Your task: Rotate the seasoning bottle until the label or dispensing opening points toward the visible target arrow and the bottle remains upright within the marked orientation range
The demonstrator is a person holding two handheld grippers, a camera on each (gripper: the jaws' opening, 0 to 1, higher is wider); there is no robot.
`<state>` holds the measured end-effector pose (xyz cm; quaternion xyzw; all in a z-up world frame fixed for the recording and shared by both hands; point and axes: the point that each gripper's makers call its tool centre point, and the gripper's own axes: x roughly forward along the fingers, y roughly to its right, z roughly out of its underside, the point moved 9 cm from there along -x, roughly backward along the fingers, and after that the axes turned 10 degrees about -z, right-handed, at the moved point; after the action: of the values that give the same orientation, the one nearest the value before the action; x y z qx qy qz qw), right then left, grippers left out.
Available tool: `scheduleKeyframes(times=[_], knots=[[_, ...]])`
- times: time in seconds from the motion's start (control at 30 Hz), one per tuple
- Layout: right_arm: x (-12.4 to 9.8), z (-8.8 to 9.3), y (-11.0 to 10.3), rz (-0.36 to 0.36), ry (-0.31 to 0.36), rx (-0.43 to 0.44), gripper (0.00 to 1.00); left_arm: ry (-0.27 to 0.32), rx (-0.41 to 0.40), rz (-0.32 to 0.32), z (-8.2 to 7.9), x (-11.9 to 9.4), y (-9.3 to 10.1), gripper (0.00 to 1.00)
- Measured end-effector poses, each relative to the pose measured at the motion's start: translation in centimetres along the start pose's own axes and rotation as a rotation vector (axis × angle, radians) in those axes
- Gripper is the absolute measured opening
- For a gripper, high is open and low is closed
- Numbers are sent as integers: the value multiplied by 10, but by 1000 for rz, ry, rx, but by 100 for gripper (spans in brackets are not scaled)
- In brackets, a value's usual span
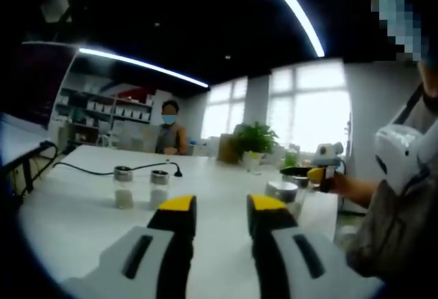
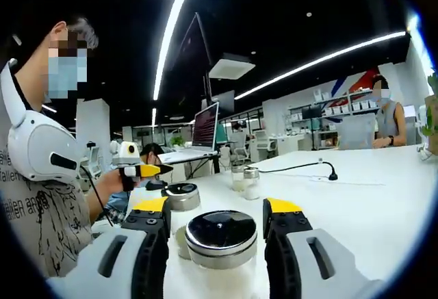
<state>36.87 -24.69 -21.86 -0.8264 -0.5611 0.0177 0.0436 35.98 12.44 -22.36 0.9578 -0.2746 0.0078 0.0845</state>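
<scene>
1. Left gripper view: left gripper (image 1: 222,217) raised above a white table (image 1: 82,217), yellow-tipped jaws spread apart, nothing between them, touching nothing.
2. Beyond the left jaw, two small glass shakers (image 1: 141,187) with metal caps, upright on the table, side by side, well apart from the gripper.
3. Behind the shakers, a black cable (image 1: 96,170) lying across the table, ending in a plug.
4. To the right of the shakers, the right gripper (image 1: 316,174) reaching in over the table edge, held by a person's hand (image 1: 352,186); a metal-lidded jar (image 1: 282,191) just beside it.
5. Right gripper view: right gripper (image 2: 217,230) with jaws spread wide on either side of the seasoning bottle (image 2: 221,244), a glass jar with a shiny dark metal lid, standing upright on the table; contact between pads and glass cannot be told.
6. Behind the seasoning bottle to the left, a second metal-lidded jar (image 2: 182,196), close by.
7. Farther left of the seasoning bottle, the left gripper held up near the person's chest.
8. Far behind the seasoning bottle, a seated person (image 2: 390,121) at the table's far end.
</scene>
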Motion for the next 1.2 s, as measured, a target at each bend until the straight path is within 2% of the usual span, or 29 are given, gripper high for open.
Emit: scheduleKeyframes(times=[0.37,0.5,0.8,1.2], knots=[[3,-1,11,69,-6,25,44,26,-13,14,-3,4,-9,30],[3,-3,14,65,-32,12,43,20,-17,8,0,7,-10,30],[1,-4,21,27,-45,25,43,12,-13,13,-2,8,-7,30],[6,-1,17,-22,-57,22,43,-15,-1,19,1,8,-7,30]])
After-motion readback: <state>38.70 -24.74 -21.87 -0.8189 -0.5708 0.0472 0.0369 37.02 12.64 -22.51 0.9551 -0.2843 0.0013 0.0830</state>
